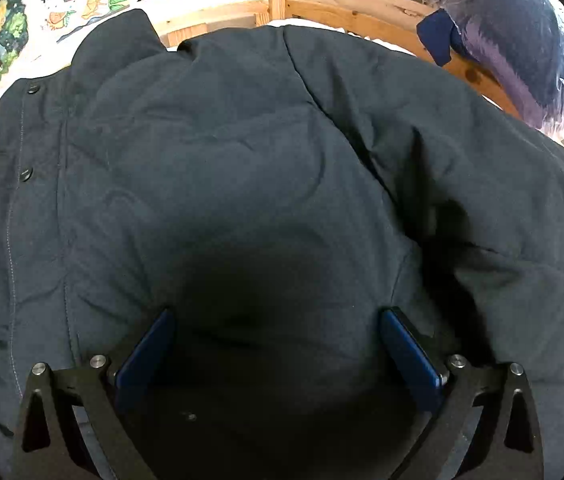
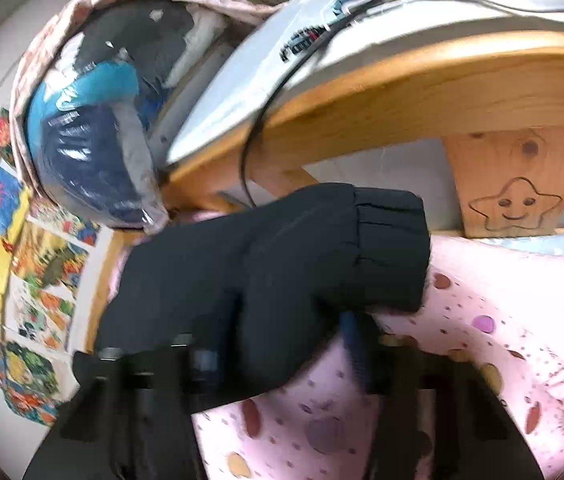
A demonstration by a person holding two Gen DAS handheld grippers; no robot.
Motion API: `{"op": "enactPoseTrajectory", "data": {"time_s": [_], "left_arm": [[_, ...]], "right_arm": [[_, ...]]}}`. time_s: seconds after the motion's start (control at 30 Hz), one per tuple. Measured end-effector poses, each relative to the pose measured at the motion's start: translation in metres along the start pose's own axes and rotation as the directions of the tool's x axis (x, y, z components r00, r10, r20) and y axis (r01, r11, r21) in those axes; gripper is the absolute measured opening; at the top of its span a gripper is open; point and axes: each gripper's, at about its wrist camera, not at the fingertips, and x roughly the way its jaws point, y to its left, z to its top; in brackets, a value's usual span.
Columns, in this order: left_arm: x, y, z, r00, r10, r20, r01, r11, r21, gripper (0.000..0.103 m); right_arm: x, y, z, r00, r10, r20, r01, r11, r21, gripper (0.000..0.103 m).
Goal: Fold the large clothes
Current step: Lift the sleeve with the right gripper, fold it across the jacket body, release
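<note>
Folding looks barely begun: the dark padded jacket [image 1: 241, 168] lies spread out, left gripper [image 1: 277, 320] apart above it, right gripper [image 2: 286, 344] clamped on its sleeve [image 2: 302, 248].

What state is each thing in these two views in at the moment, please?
left gripper: open, fingers apart, pressed onto the coat.
right gripper: blurred, closed on the sleeve.
dark coat: spread flat, front buttoned.
sleeve: lifted off the bedsheet, cuff end free.
pink bedsheet: lying flat under the sleeve.
storage bag: stuffed with clothes, leaning by the wooden frame.
</note>
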Motion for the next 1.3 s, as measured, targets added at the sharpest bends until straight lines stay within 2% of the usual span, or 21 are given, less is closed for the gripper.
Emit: {"op": "enactPoseTrajectory", "data": {"time_s": [0.1,0.17,0.27,0.33,0.43,0.53,0.67,0.7,0.73,0.8,0.83,0.93,0.97,1.0,1.03,1.07,1.1,1.17,1.2,1.23,1.3], "left_arm": [[-0.009,0.004,-0.001,0.999,-0.032,-0.009,0.032,0.999,-0.001,0.103],[-0.023,0.012,-0.002,0.998,-0.060,-0.022,0.060,0.998,-0.009,0.103],[-0.050,0.031,-0.006,0.994,-0.106,-0.021,0.105,0.994,-0.035,0.103],[-0.071,0.046,-0.009,0.994,-0.108,-0.004,0.108,0.993,-0.038,0.103],[-0.100,0.078,-0.018,0.994,-0.105,0.025,0.106,0.993,-0.056,0.103],[-0.123,0.121,-0.025,0.992,-0.115,0.052,0.120,0.986,-0.119,0.103],[-0.142,0.183,-0.041,0.981,-0.162,0.109,0.185,0.949,-0.255,0.103],[-0.144,0.195,-0.048,0.978,-0.172,0.122,0.200,0.939,-0.281,0.103],[-0.148,0.209,-0.056,0.973,-0.188,0.138,0.222,0.925,-0.308,0.103],[-0.153,0.232,-0.068,0.957,-0.231,0.177,0.281,0.891,-0.356,0.102],[-0.151,0.235,-0.069,0.947,-0.254,0.195,0.311,0.876,-0.369,0.102],[-0.147,0.252,-0.079,0.903,-0.354,0.244,0.425,0.818,-0.388,0.102],[-0.143,0.253,-0.080,0.888,-0.383,0.254,0.456,0.800,-0.390,0.102],[-0.139,0.254,-0.079,0.880,-0.399,0.259,0.473,0.789,-0.391,0.102],[-0.134,0.252,-0.077,0.869,-0.420,0.262,0.493,0.779,-0.386,0.102],[-0.129,0.249,-0.074,0.854,-0.449,0.262,0.518,0.769,-0.375,0.102],[-0.123,0.245,-0.069,0.845,-0.472,0.254,0.535,0.762,-0.366,0.102],[-0.116,0.242,-0.064,0.842,-0.488,0.230,0.540,0.764,-0.355,0.102],[-0.112,0.238,-0.059,0.836,-0.500,0.228,0.549,0.763,-0.341,0.102],[-0.107,0.232,-0.051,0.836,-0.503,0.218,0.548,0.772,-0.323,0.102],[-0.098,0.223,-0.039,0.857,-0.482,0.181,0.515,0.805,-0.294,0.102]], "right_arm": [[-0.006,0.024,0.004,0.998,0.015,0.053,-0.012,0.998,-0.060,0.012],[-0.017,0.043,0.007,0.995,0.021,0.103,-0.006,0.990,-0.142,0.011],[-0.037,0.085,0.012,0.980,0.062,0.188,-0.003,0.954,-0.298,0.009],[-0.049,0.120,0.011,0.969,0.109,0.222,-0.007,0.910,-0.415,0.009],[-0.062,0.179,0.000,0.953,0.218,0.212,-0.048,0.796,-0.603,0.009],[-0.065,0.241,-0.032,0.941,0.303,0.150,-0.078,0.624,-0.777,0.009],[-0.062,0.298,-0.104,0.934,0.356,0.011,-0.120,0.343,-0.932,0.009],[-0.056,0.309,-0.127,0.938,0.345,-0.038,-0.136,0.265,-0.955,0.009],[-0.057,0.313,-0.145,0.940,0.335,-0.070,-0.148,0.213,-0.966,0.009],[-0.052,0.320,-0.192,0.946,0.292,-0.140,-0.167,0.070,-0.984,0.009],[-0.053,0.318,-0.214,0.949,0.268,-0.166,-0.175,0.012,-0.984,0.009],[-0.042,0.310,-0.266,0.962,0.170,-0.212,-0.193,-0.124,-0.973,0.010],[-0.037,0.306,-0.282,0.967,0.123,-0.224,-0.202,-0.166,-0.965,0.013],[-0.031,0.301,-0.296,0.968,0.073,-0.242,-0.223,-0.202,-0.954,0.024],[-0.031,0.295,-0.307,0.965,0.037,-0.260,-0.246,-0.221,-0.944,0.033],[-0.029,0.288,-0.315,0.957,0.002,-0.292,-0.283,-0.234,-0.930,0.053],[-0.033,0.282,-0.321,0.952,0.000,-0.305,-0.296,-0.242,-0.924,0.056],[-0.043,0.275,-0.324,0.953,0.018,-0.302,-0.288,-0.255,-0.923,0.059],[-0.050,0.273,-0.321,0.947,0.022,-0.320,-0.305,-0.241,-0.921,0.062],[-0.054,0.271,-0.318,0.941,0.022,-0.338,-0.325,-0.222,-0.919,0.063],[-0.066,0.262,-0.306,0.919,0.027,-0.392,-0.384,-0.155,-0.910,0.065]]}}
